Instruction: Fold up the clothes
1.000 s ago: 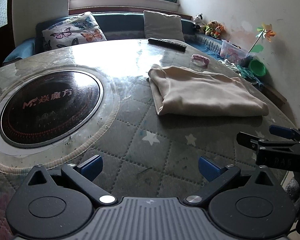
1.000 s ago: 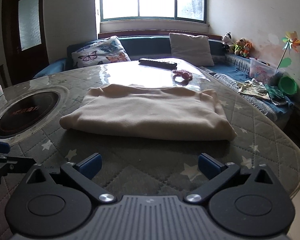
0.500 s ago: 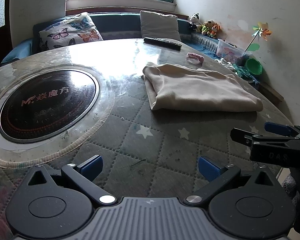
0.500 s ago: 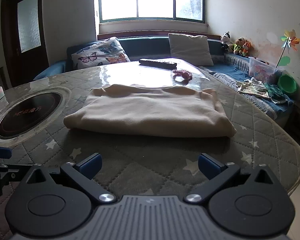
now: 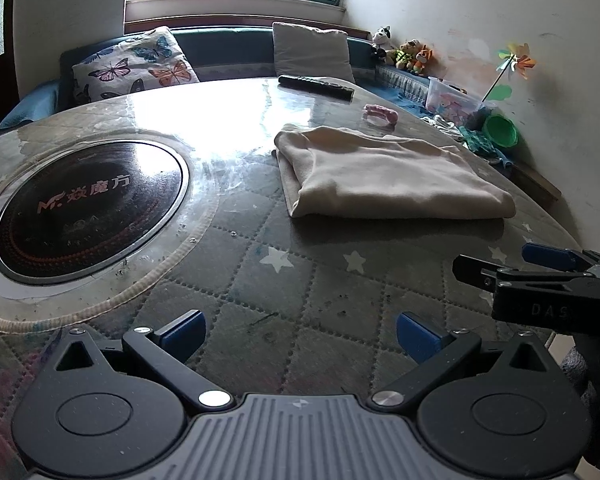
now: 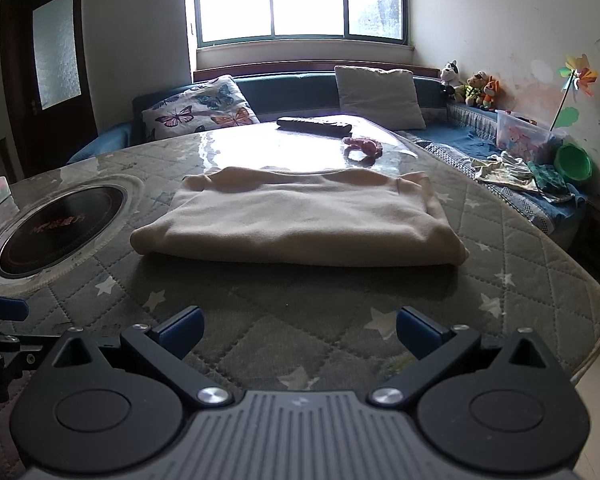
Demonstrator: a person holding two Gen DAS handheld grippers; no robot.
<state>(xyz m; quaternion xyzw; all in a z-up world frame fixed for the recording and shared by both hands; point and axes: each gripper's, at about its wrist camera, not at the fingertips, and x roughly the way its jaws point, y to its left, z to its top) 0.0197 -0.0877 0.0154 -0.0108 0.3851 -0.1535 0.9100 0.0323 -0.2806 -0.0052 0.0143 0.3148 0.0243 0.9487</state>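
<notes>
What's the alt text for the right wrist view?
A folded cream garment lies flat on a quilted star-patterned table, just beyond the open, empty right hand-held gripper. A remote and a pink item sit farther back, a round cooktop at left.

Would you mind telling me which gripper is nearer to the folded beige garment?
Right. The right gripper sits open directly before the folded beige garment; the left gripper, also open, is off toward the black cooktop.
</notes>
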